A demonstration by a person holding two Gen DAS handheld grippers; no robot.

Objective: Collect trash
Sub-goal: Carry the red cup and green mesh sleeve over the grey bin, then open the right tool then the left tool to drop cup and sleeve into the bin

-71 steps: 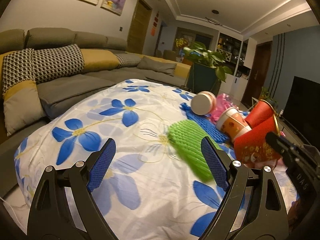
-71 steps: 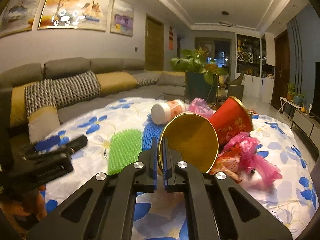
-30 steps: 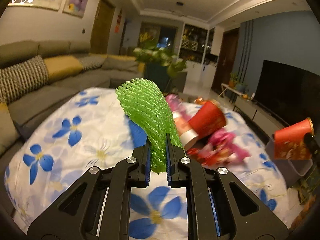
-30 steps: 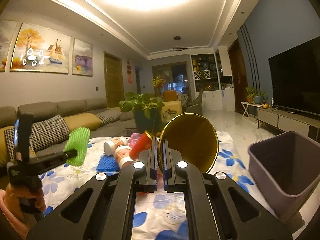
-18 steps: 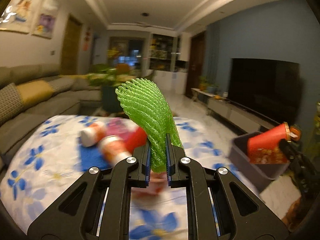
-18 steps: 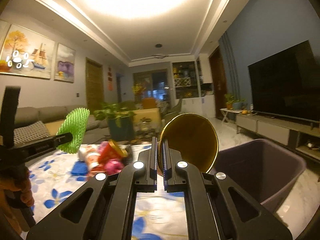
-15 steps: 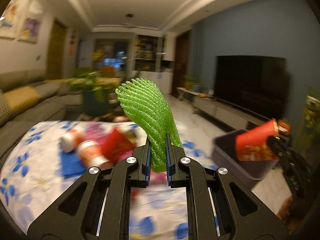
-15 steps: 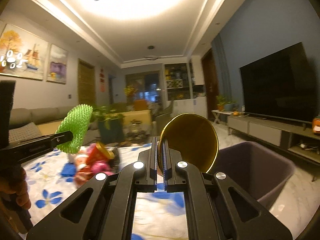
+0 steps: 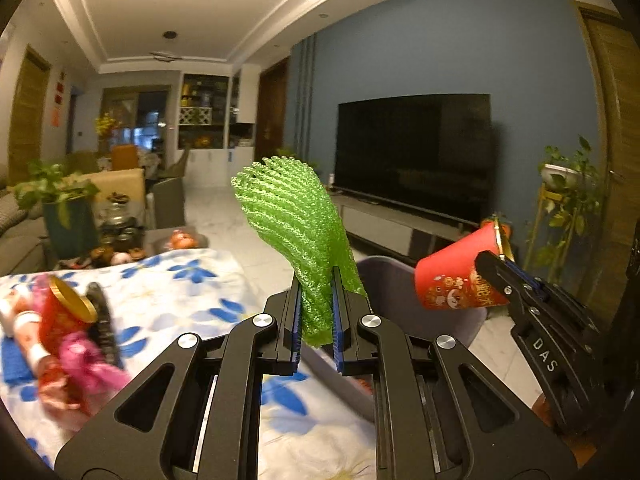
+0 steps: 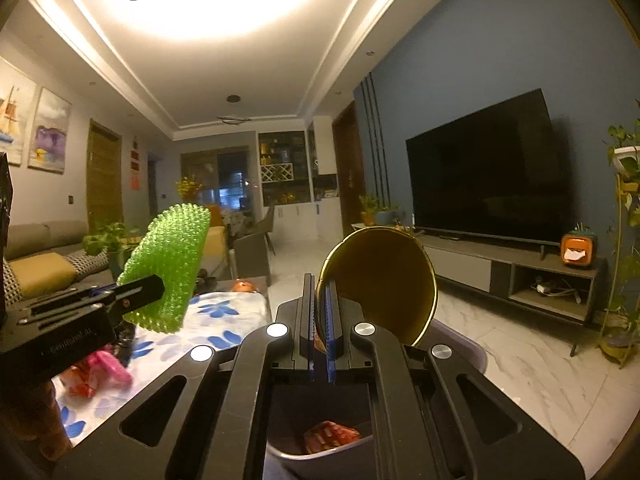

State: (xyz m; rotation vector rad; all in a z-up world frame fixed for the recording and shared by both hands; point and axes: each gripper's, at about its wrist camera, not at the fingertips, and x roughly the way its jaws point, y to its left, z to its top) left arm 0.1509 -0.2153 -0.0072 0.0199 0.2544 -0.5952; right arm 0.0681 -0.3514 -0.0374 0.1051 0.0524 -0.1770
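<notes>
Well, the biggest thing is the table under a white cloth (image 9: pixel 192 292) printed with blue flowers, soft and rumpled, filling the left wrist view from about 7 to 9 o'clock. Just beside its edge stands a grey plastic bin (image 10: pixel 460 344), smooth-walled with rounded corners; in the right wrist view a crumpled red wrapper (image 10: pixel 330 436) lies on its floor at 6 o'clock.

On the cloth, at 8 o'clock in the left view, sits a blurred heap of litter (image 9: pixel 68 344) — a red cup with a gold rim, pink crinkled plastic and a blue mesh pad.

The left gripper (image 9: pixel 316 320) is pinched tight on the lower end of a green foam net sleeve (image 9: pixel 296 224), a ribbed, open-weave piece that fans upward and curls to the left.

The right gripper (image 10: pixel 319 332) has its blue-padded fingers clamped on the rim of a red paper cup (image 9: pixel 456 276) — a tapered cone lined in shiny gold, held on its side above the bin.
</notes>
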